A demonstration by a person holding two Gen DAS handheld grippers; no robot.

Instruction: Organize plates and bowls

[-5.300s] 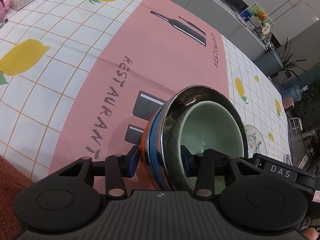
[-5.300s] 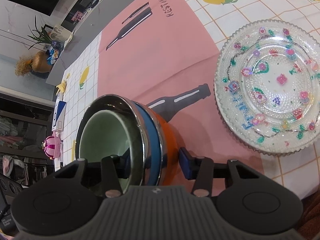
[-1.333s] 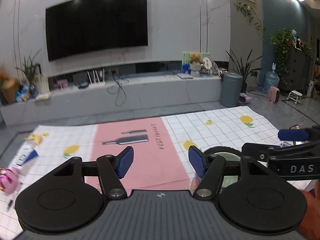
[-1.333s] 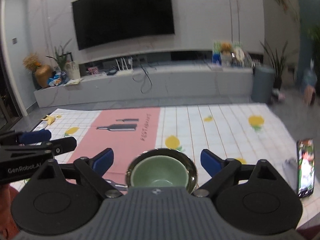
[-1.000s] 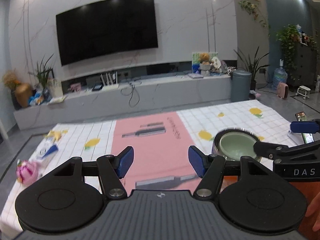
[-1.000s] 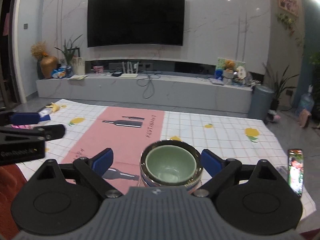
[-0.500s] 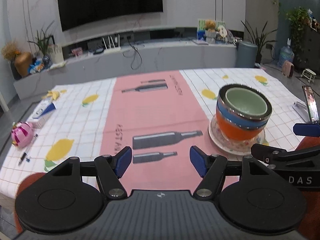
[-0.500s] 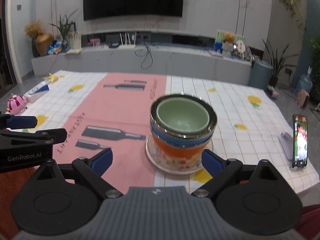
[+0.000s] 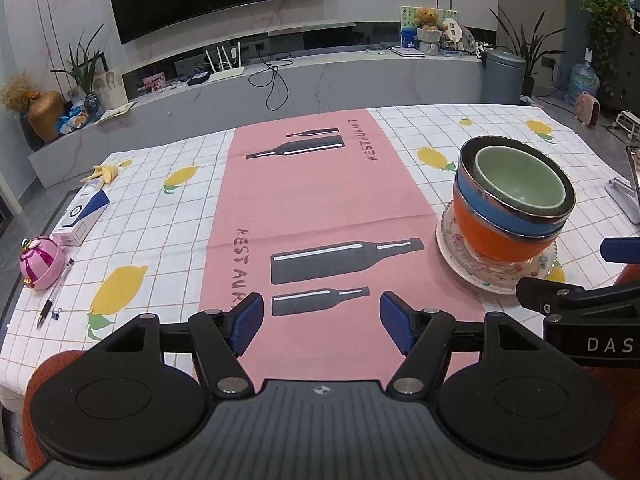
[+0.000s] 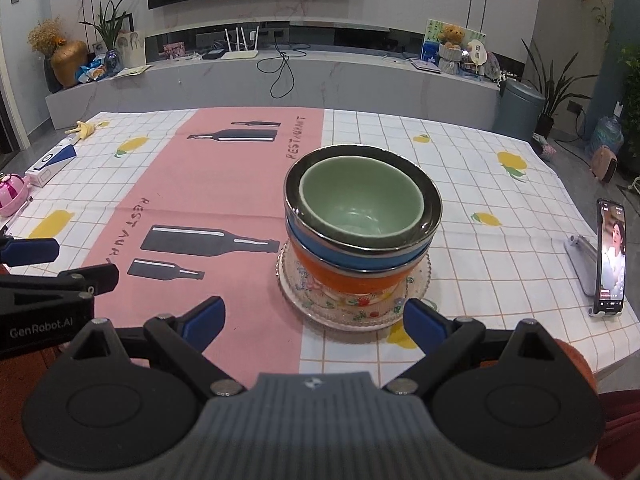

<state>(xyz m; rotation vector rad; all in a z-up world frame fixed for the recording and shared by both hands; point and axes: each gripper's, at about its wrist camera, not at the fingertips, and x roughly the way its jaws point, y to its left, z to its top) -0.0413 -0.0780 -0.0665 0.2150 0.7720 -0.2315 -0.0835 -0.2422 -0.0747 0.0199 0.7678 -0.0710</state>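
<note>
a green bowl point(image 10: 362, 200) sits nested in a steel-rimmed blue bowl point(image 10: 360, 254) and an orange bowl point(image 10: 348, 280), the stack standing on a patterned glass plate point(image 10: 352, 308) at the centre of the right wrist frame and at the right edge of the left wrist frame. the right gripper point(image 10: 314, 320) at lower centre and the left gripper point(image 9: 322, 322) at lower centre both hang spread wide, holding nothing. around them lie the lemon-print tablecloth point(image 9: 168, 216), a propped phone point(image 10: 610, 256) at far right, and a pink toy point(image 9: 40, 258) at far left.

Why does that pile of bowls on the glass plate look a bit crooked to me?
The bowl stack leans slightly, and the green bowl sits off-centre inside the steel one. The stack also sits off-centre on the glass plate. Nothing is spilled or broken.
</note>
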